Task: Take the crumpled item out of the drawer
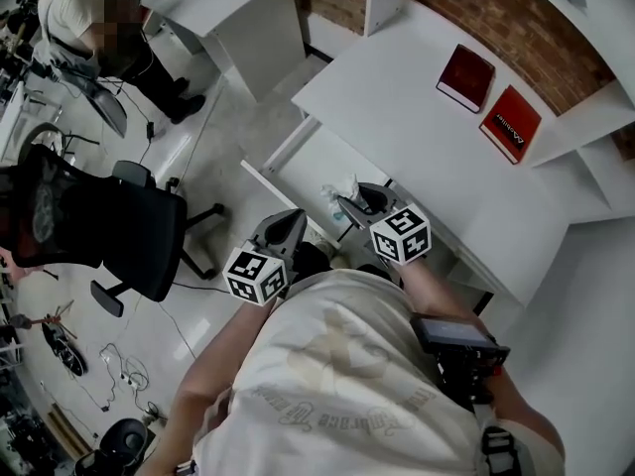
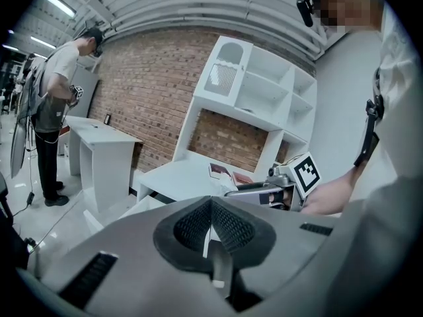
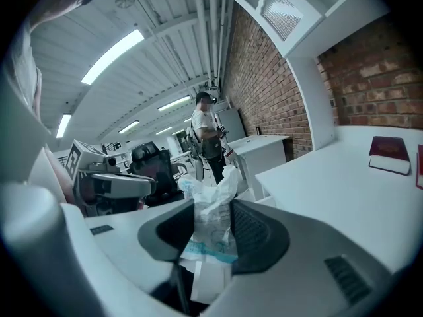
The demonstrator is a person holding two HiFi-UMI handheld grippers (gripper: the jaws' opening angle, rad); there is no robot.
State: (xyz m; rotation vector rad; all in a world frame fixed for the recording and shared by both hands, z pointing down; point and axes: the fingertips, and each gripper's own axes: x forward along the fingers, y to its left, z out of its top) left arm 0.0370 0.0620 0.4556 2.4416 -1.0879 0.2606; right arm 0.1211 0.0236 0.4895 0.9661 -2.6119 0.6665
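The crumpled item is a white plastic wrapper with blue print. My right gripper is shut on it, and its top sticks up past the pads. In the head view the right gripper holds the crumpled item above the near end of the open white drawer under the desk. My left gripper hangs just left of it over the drawer's near edge. In the left gripper view its pads meet with nothing between them, and the right gripper shows ahead to the right.
Two red books lie on the desk by the brick wall. A black office chair stands on the floor to the left. Another person stands at the far left by a second white desk. Cables lie on the floor.
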